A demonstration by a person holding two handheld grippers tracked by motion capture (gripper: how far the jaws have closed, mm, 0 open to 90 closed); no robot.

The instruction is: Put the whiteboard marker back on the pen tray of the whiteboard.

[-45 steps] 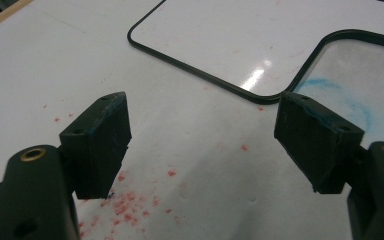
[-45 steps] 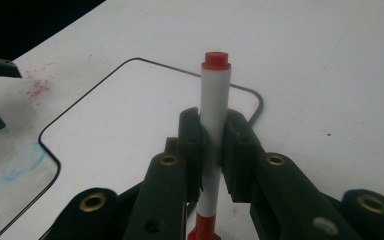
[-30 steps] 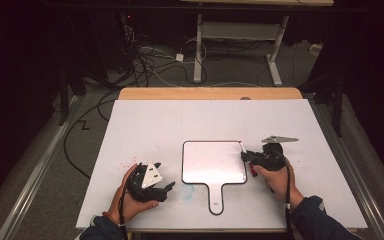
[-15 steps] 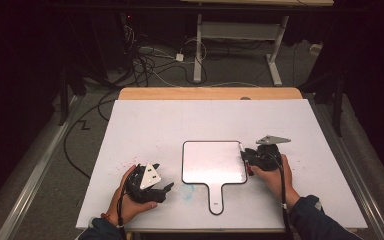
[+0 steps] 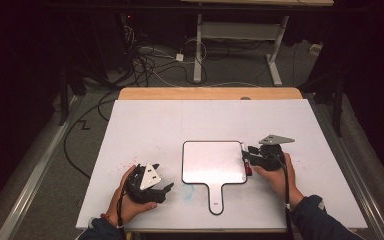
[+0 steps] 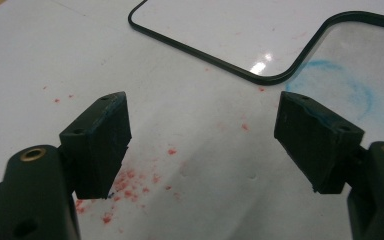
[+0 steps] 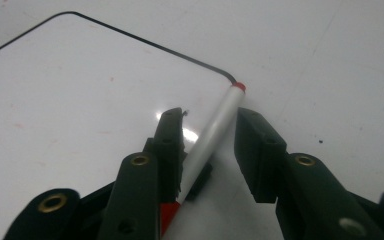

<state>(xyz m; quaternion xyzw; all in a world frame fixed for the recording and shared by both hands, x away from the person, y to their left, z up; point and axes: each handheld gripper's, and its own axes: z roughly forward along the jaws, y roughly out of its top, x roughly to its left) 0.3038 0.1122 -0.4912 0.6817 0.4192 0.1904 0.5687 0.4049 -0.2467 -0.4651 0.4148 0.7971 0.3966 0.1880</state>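
Whiteboard (image 5: 213,162), small and black-rimmed with a short handle pointing toward the person, lies flat near the middle of the white surface (image 5: 180,120), and at its right edge lies a white marker (image 7: 215,125) with a red end. The right hand-held gripper (image 5: 250,159) sits low at that edge; seen from the right gripper view, the marker lies between its jaws, leaning close against the left one with a clear gap to the right one, so it is not pinched. Those jaws have just been opening, and the marker rests partly on the board's rim near a rounded corner. The left hand-held gripper (image 5: 166,190) rests on the surface just off the board's lower left corner, near the handle, with the person's left hand (image 5: 125,197) wrapped around it. Its jaws stand spread wide apart with nothing between them. In the left gripper view, red specks (image 6: 130,182) dot the surface under that gripper, and a faint blue smudge (image 6: 340,85) shows beside the board's rim.
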